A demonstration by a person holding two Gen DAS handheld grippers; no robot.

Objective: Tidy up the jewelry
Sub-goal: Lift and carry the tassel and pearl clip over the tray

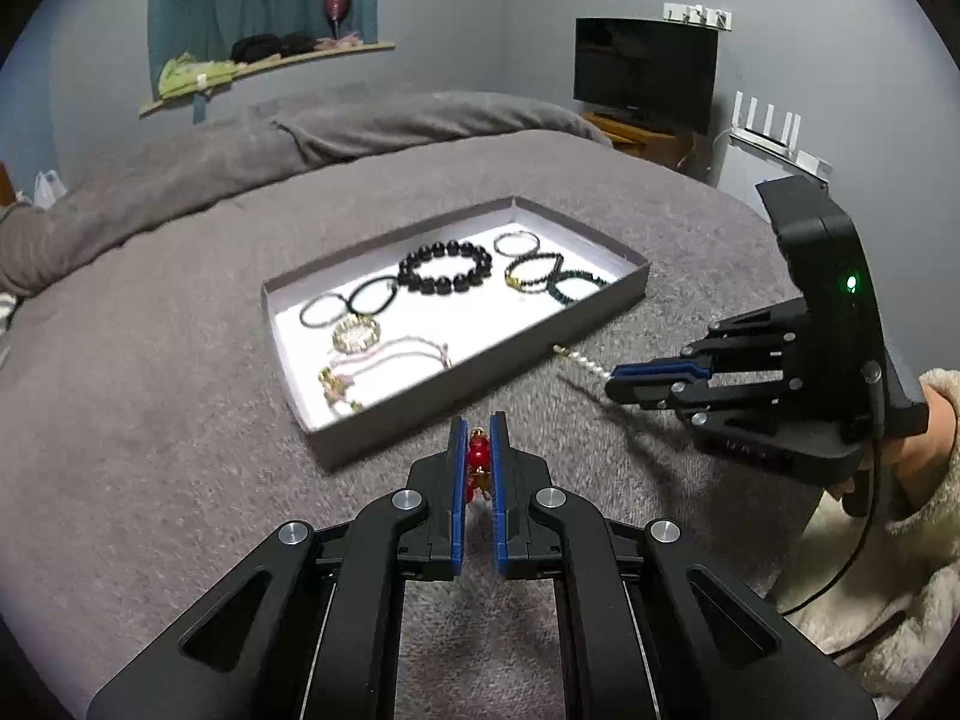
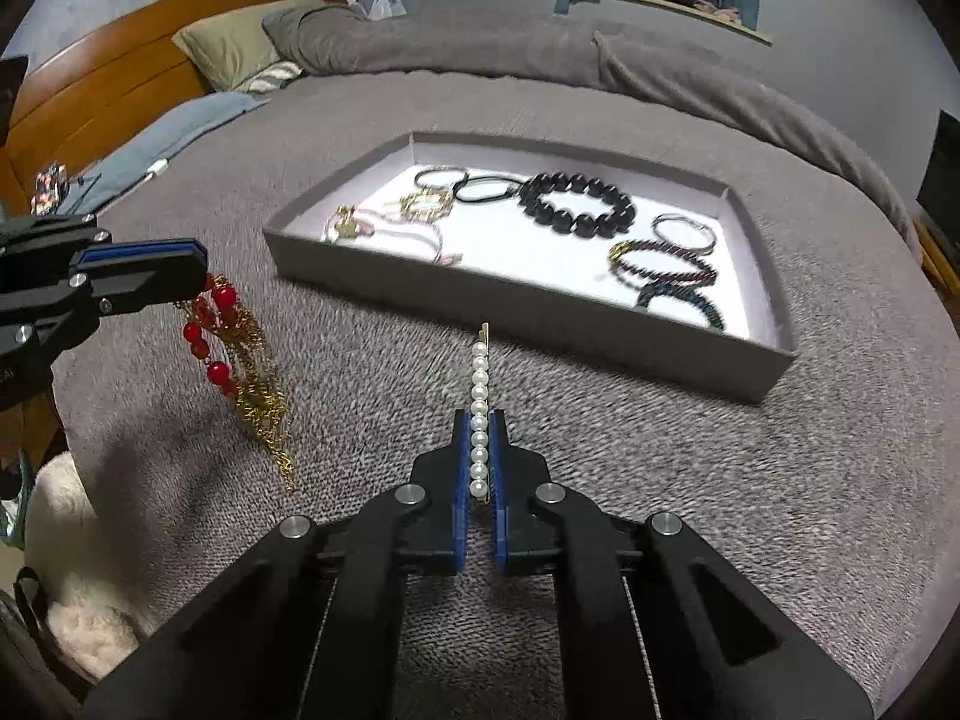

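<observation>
A grey tray (image 1: 480, 363) (image 2: 522, 309) with a white floor lies on the grey bed cover and holds several bracelets, among them a black bead bracelet (image 1: 445, 267) (image 2: 576, 205). My left gripper (image 1: 478, 426) (image 2: 195, 267) is shut on a red bead and gold chain necklace (image 1: 477, 459) (image 2: 240, 360), which hangs from it just above the cover, left of the tray's near corner. My right gripper (image 2: 478, 420) (image 1: 615, 387) is shut on a pearl hair clip (image 2: 478, 402) (image 1: 585, 363). The clip's tip points at the tray's near wall.
The grey bed cover (image 2: 660, 480) spreads all around the tray. Pillows (image 2: 240, 42) and a wooden headboard (image 2: 102, 90) lie at the far left. A dark screen (image 1: 645, 75) and a white router (image 1: 774, 126) stand beyond the bed. A fluffy cream sleeve (image 1: 900, 570) is at the right.
</observation>
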